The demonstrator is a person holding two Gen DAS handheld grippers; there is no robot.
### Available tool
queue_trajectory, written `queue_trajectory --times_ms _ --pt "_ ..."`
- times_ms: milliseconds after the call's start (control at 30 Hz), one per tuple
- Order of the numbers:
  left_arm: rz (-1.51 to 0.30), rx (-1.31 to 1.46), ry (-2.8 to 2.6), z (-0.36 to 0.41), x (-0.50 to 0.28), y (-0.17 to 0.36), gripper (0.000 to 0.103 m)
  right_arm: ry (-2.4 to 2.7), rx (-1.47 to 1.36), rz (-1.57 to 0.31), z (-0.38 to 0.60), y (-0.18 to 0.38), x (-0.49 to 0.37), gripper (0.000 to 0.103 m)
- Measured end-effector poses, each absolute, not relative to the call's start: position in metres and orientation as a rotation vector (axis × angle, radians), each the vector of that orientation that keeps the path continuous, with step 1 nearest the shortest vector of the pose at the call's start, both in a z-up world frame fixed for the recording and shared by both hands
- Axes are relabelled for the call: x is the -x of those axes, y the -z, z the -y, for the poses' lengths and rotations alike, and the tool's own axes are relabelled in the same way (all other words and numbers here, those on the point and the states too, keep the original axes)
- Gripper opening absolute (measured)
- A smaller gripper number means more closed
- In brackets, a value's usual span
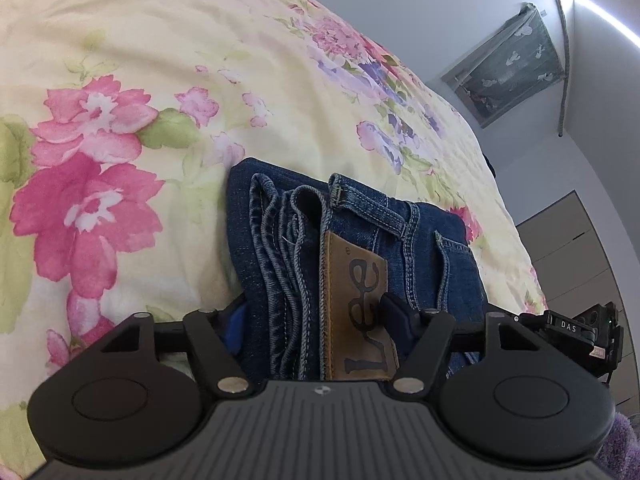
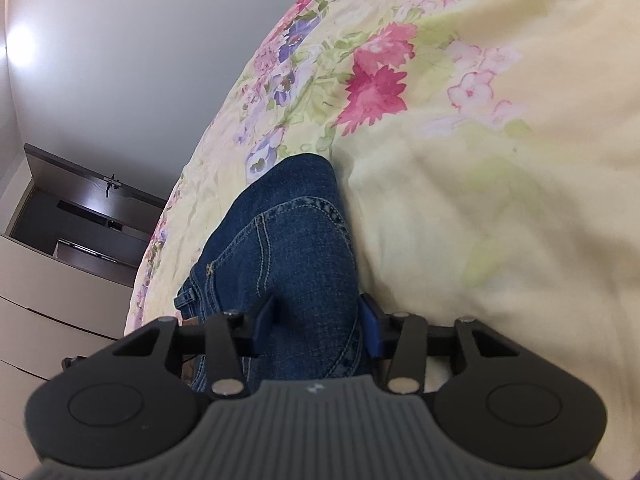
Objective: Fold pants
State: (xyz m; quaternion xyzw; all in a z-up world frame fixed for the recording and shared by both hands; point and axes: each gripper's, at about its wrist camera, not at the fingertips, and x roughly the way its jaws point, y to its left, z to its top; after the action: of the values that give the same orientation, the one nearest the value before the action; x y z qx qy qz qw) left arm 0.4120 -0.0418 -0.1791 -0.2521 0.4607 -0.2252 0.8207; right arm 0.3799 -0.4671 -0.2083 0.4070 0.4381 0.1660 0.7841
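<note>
We have the jeans [image 1: 360,248] lying as a thick folded bundle on the flowered bedspread [image 1: 120,80], waistband end nearest us with the brown leather patch [image 1: 352,304] facing up, and each of our tongs straddles one near corner of it. The left tongs [image 1: 316,316] stand fairly wide around the stacked hems and waistband; one blue pad rests on the patch, the other is mostly hidden beside the pile, so we cannot tell whether they truly press or only bracket the cloth. The right tongs [image 2: 316,326] sit closer in, with denim [image 2: 288,240] filling the space between both blue pads, which reads to us as a grip on the bundle's edge, though how firm we cannot say. The risks, as we judge them: the pile is several layers deep, so a bite may catch only the top layers and the lower ones would peel away and spill the fold when lifted. The stiff patch is slick, and a pad on it could slide. If the two sides hold unequally, the bundle would twist and the fold lines skew. The soft, wrinkled bedspread lies right under the pads too, and we could pinch it along with the denim and drag it.
</note>
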Motion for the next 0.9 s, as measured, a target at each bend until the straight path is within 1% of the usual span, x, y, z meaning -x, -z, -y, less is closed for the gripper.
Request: queue_trajectory --times_ms 33,100,233,433,600,900 --pt "-0.978 0.521 0.479 0.042 -0.411 0.176 0.067 -0.357 -0.848 -0.946 0.465 0.205 -0.38 0.038" --pt "-0.976 0.503 0.474 0.043 -0.41 0.173 0.061 -0.359 -0.804 -0.946 0.462 0.199 -0.379 0.032" --pt "-0.968 0.472 0.465 0.042 -0.406 0.166 0.047 -0.344 -0.716 -0.944 0.453 0.184 -0.378 0.027" --pt "-0.963 0.436 0.456 0.046 -0.402 0.151 0.036 -0.336 -0.639 -0.939 0.442 0.164 -0.378 0.019" --pt "-0.952 0.406 0.466 0.043 -0.391 0.127 0.032 -0.339 -0.584 -0.924 0.431 0.134 -0.369 0.017" --pt "-0.91 0.333 0.421 0.006 -0.345 0.061 0.032 -0.405 -0.515 -0.901 0.389 0.072 -0.329 0.016"
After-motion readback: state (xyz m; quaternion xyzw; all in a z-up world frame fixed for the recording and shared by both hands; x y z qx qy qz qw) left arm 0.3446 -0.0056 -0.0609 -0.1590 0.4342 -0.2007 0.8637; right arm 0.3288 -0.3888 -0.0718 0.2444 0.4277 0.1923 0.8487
